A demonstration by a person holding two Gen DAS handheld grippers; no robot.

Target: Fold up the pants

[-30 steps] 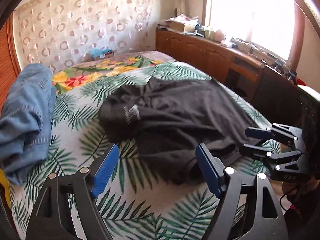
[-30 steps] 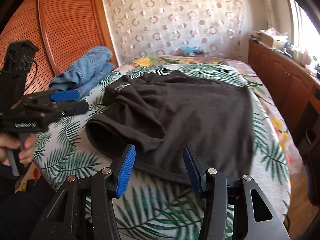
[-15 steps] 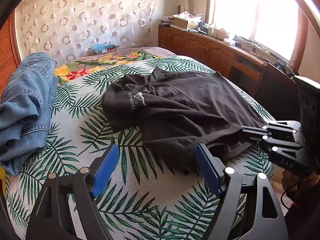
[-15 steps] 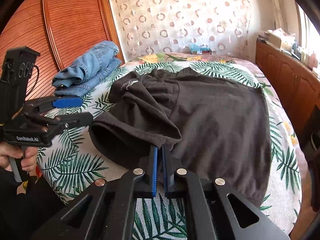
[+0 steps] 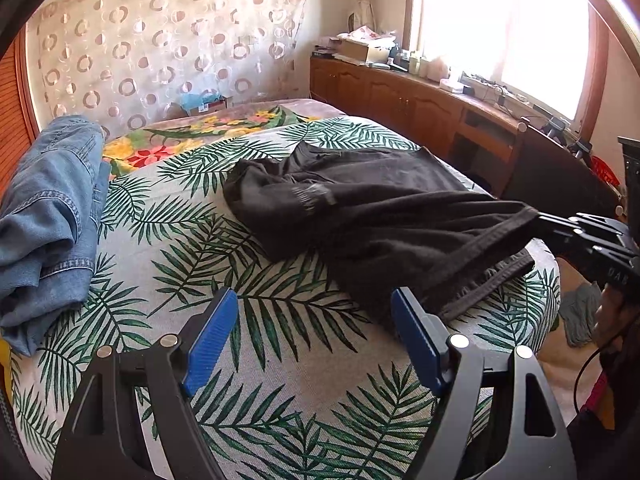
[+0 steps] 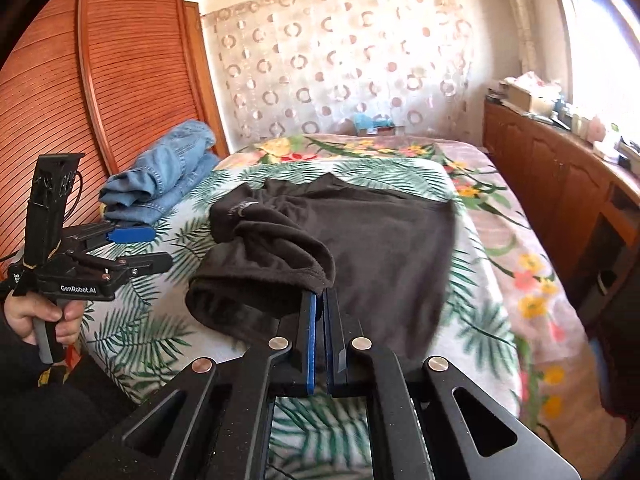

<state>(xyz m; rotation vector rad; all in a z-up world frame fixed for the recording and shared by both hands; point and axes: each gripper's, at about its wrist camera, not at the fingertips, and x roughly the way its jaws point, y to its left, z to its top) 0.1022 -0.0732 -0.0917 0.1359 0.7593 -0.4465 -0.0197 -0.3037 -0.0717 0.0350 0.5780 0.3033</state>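
So the bed [image 5: 280, 360] with the palm-leaf cover is basically the work surface here, makes sense since it's big and flat enough to spread stuff out. The dark pants [image 6: 380, 240] are lying across the middle of it, rumpled, one end bunched up toward the headboard side. The blue jeans [image 5: 48, 216] are stacked off by the left edge, I'd guess parked there to keep the folding area free. The right gripper [image 6: 319, 300] is clamped shut on the near hem of the pants, lifting that edge off the cover, probably so it can be pulled straight or carried over for a fold. The left gripper [image 5: 312, 328] hangs wide open over bare bedspread just beside the pants, holding nothing, looks like it's waiting to grab another edge.
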